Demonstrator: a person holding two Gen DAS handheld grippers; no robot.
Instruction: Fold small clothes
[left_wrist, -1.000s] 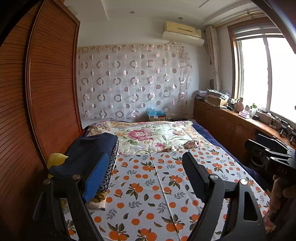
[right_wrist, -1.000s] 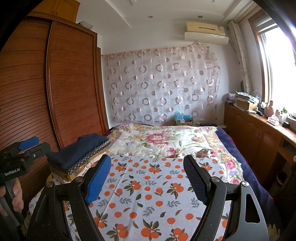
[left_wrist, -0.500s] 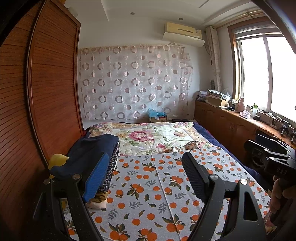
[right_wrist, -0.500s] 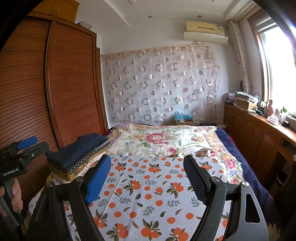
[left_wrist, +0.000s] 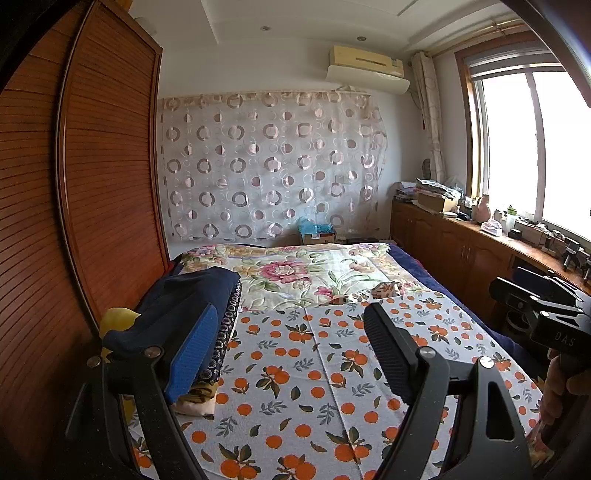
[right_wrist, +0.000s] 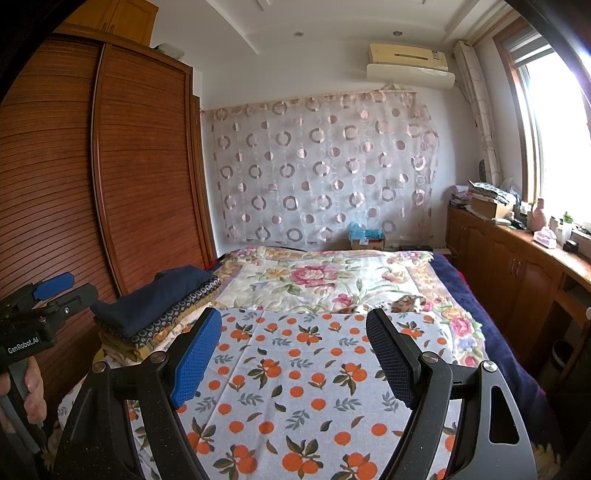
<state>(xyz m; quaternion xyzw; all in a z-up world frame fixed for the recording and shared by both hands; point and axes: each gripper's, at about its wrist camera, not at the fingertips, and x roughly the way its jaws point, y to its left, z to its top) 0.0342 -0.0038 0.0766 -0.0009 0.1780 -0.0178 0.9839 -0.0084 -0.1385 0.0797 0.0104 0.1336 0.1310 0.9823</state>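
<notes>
Change since earlier: nothing has shifted; both grippers hover as before.
Left gripper (left_wrist: 288, 343): jaws wide, empty.
Right gripper (right_wrist: 293, 347): jaws wide, empty.
Folded stack (right_wrist: 159, 306): left bed edge, beside wardrobe (right_wrist: 144, 166).
Orange-print cloth (right_wrist: 295, 373): flat, apparently unfolded.
Small crumpled piece (left_wrist: 386, 288): beyond it, probably left to fold.

Both wrist cameras look forward, tilted slightly down, low over the orange-print white bedspread (left_wrist: 295, 369), facing the circle-patterned sheer curtain (right_wrist: 325, 173). The left view sits nearer the louvred brown wooden wardrobe (left_wrist: 92, 184), probably; both share the bed.
</notes>
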